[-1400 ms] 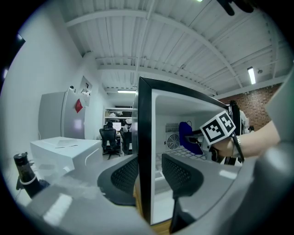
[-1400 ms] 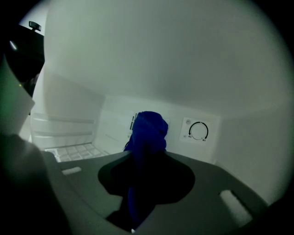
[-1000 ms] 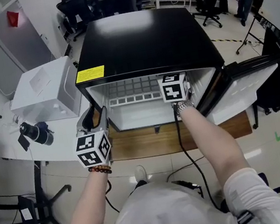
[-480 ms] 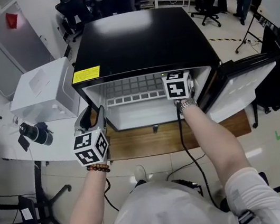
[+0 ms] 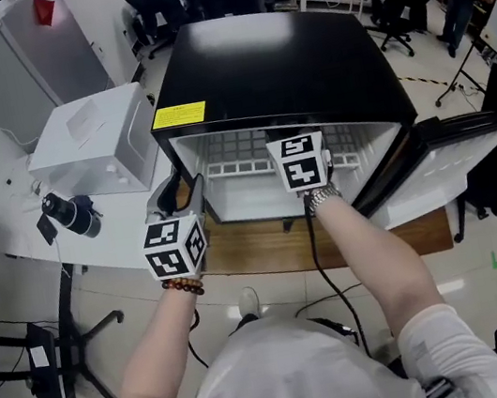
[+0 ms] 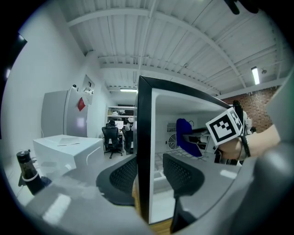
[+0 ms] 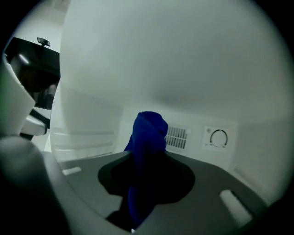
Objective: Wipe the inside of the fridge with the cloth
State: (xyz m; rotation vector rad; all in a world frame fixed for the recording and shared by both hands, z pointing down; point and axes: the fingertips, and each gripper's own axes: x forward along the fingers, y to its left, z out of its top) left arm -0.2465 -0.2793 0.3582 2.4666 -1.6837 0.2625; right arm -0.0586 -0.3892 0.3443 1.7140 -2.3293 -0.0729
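A black mini fridge (image 5: 273,65) stands open on a wooden board (image 5: 266,245); its white inside shows in all views. My right gripper (image 7: 146,170) is inside it, shut on a blue cloth (image 7: 148,137) that stands up between the jaws, in front of the back wall. In the head view only its marker cube (image 5: 299,162) shows. From the left gripper view the cloth (image 6: 185,137) hangs from those jaws in mid-cavity. My left gripper (image 5: 181,196) straddles the fridge's left side wall (image 6: 144,151), one pad on each face.
The fridge door (image 5: 442,164) hangs open to the right. A white box-shaped appliance (image 5: 91,140) and a black camera (image 5: 70,215) sit on the table to the left. The back wall carries a vent (image 7: 177,137) and a dial (image 7: 218,137). Office chairs and people are far behind.
My right gripper has moved to the left inside the fridge with the cloth. The left gripper stays on the side wall. The head view has shifted a little.
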